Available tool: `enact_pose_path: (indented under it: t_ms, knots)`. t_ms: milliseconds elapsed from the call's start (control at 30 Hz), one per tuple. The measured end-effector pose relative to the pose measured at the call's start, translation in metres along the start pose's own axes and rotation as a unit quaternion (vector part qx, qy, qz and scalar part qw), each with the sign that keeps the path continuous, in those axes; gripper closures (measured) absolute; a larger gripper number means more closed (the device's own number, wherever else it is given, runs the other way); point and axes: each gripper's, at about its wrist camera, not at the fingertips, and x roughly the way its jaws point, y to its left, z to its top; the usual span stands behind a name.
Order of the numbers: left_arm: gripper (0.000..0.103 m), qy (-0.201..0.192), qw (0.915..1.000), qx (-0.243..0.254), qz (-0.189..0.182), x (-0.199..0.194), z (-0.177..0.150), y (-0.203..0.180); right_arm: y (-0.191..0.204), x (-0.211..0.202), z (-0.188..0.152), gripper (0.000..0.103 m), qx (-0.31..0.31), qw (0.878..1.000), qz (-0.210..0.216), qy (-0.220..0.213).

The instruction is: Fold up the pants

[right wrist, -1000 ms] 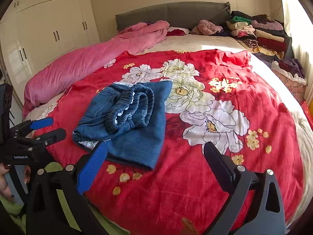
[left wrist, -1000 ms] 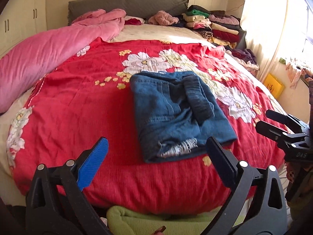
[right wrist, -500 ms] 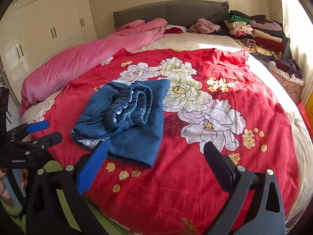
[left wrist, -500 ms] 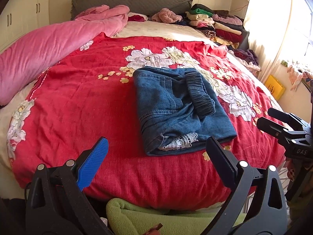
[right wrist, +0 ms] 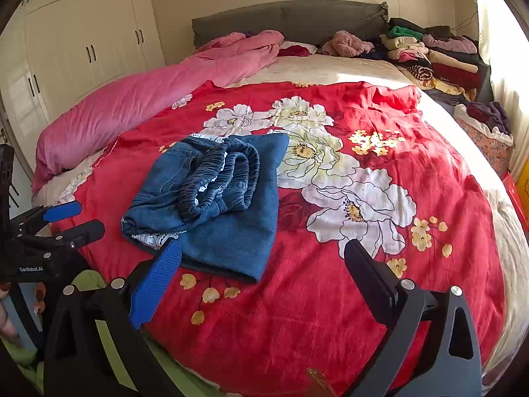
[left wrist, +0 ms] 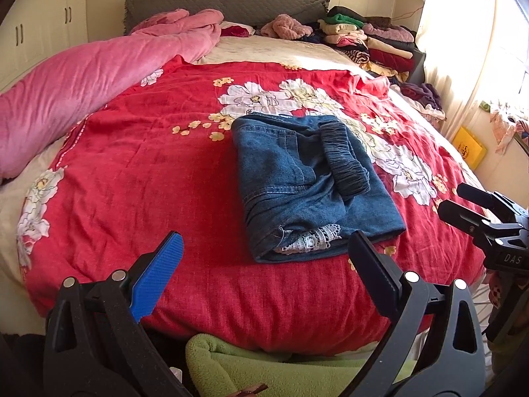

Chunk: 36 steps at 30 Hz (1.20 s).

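The blue denim pants (left wrist: 307,185) lie folded into a compact rectangle on the red floral bedspread (left wrist: 139,172), elastic waistband on top and white lace trim at the near end. They also show in the right wrist view (right wrist: 215,205). My left gripper (left wrist: 264,248) is open and empty, held above the bed's near edge, short of the pants. My right gripper (right wrist: 264,254) is open and empty, to the right of the pants. Each gripper shows in the other's view: the right one (left wrist: 463,205) and the left one (right wrist: 72,218).
A long pink duvet (left wrist: 82,82) lies along the bed's left side. Stacks of folded clothes (left wrist: 373,43) sit at the far right by the grey headboard (left wrist: 224,3). White wardrobes (right wrist: 82,43) stand on the left. A green cushion (left wrist: 264,364) is below the bed's near edge.
Both grippers have drawn back slightly and tilted, so the bed sits a little lower in view. The pants have not moved and both grippers stay open.
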Motion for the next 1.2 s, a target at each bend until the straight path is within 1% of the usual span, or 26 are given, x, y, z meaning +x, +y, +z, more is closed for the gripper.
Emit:
enact_pose_path:
  t_ms: [333, 733, 1200]
  knots:
    - [0.010, -0.002, 1.0000, 0.001, -0.002, -0.0012, -0.0001, 0.0006, -0.0017, -0.0003, -0.0012, 0.005, 0.002, 1.000, -0.003, 0.000]
    - [0.009, 0.005, 1.0000, 0.000, 0.003, 0.0009, -0.0012, -0.0044, -0.0064, -0.0048, -0.0001, 0.005, 0.003, 1.000, -0.011, -0.002]
    - [0.010, 0.004, 1.0000, -0.004, 0.007, 0.0010, -0.0011, -0.0033, -0.0058, -0.0024, -0.0018, 0.005, 0.008, 1.000, -0.014, 0.004]
